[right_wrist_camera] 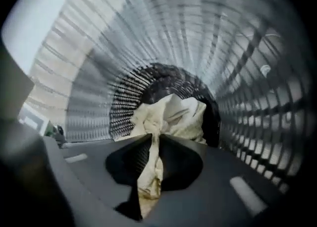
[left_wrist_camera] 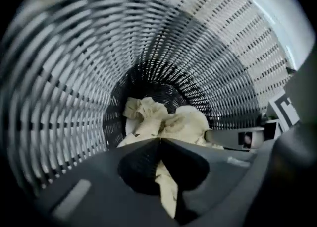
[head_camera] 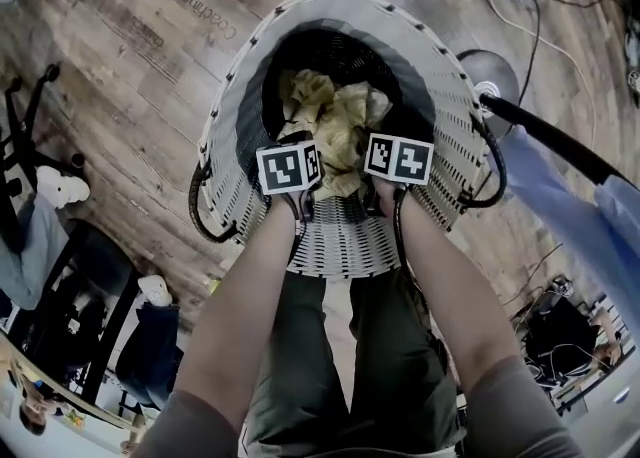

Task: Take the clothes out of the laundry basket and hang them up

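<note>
Grey short sleeves (head_camera: 185, 424) and olive-green trousers (head_camera: 392, 346). The left gripper (left_wrist_camera: 159, 140) and right gripper (right_wrist_camera: 151, 135) have dark grey jaws. Each carries a white cube (head_camera: 288, 167) with black square markers.

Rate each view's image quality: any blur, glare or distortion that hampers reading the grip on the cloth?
Head view: sharp, evenly lit, fisheye bends the floor, basket bottom dark. Left gripper view: basket wall blurred, corners vignetted black, glare upper right, yet the cream cloth pinched in the jaws reads clearly. Right gripper view: same blur and vignette, glare upper left, cloth in jaws clear.
</note>
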{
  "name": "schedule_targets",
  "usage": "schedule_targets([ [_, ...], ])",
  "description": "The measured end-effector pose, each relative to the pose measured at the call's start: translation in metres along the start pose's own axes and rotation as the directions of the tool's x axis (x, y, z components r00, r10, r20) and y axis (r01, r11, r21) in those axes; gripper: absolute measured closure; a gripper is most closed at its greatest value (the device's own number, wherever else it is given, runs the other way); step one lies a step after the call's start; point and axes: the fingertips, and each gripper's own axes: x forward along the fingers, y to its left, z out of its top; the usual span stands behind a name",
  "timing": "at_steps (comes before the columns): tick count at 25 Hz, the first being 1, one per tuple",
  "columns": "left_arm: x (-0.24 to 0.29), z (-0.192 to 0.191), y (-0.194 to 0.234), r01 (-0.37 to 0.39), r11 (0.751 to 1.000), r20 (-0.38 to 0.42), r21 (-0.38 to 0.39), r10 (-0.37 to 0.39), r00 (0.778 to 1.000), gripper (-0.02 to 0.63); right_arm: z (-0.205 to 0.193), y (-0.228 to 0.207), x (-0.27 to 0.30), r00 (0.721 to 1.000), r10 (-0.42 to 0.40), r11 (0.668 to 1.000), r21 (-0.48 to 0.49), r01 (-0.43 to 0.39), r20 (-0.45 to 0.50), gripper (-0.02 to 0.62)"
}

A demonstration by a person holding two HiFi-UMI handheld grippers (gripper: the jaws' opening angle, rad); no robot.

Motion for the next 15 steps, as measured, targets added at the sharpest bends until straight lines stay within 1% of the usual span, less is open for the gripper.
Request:
schedule_targets([
  [2, -0.021, 0.007, -0.006, 0.000, 1.000, 0.021, 0.008, -0.001, 1.000, 0.603, 0.009, 0.011, -0.022, 0.999, 0.020, 1.000, -0.024, -0.019, 0.030, 0.520],
  [5, -0.055, 0.018, -0.014, 0.006, 1.000, 0.061, 0.009, -0.006, 0.998, 0.603, 0.030, 0.034, -0.063, 0.997, 0.051, 0.994, -0.102, -0.044, 0.065, 0.522],
  [8, -0.093, 0.027, -0.026, 0.005, 1.000, 0.095, 0.013, -0.006, 0.995, 0.603, 0.044, 0.058, -0.106, 0.995, 0.074, 0.982, -0.177, -0.061, 0.069, 0.522],
  [11, -0.136, 0.033, -0.041, 0.012, 1.000, 0.120, 0.009, -0.013, 0.993, 0.603, 0.052, 0.081, -0.153, 0.994, 0.082, 0.974, -0.215, -0.063, 0.078, 0.522],
  [13, -0.166, 0.037, -0.051, 0.018, 0.999, 0.138, 0.038, -0.023, 0.990, 0.603, 0.054, 0.099, -0.186, 0.991, 0.096, 0.968, -0.240, -0.070, 0.095, 0.522],
  [15, -0.198, 0.047, -0.060, 0.026, 0.997, 0.172, 0.079, -0.039, 0.984, 0.603, 0.058, 0.121, -0.220, 0.986, 0.118, 0.956, -0.282, -0.081, 0.115, 0.523],
])
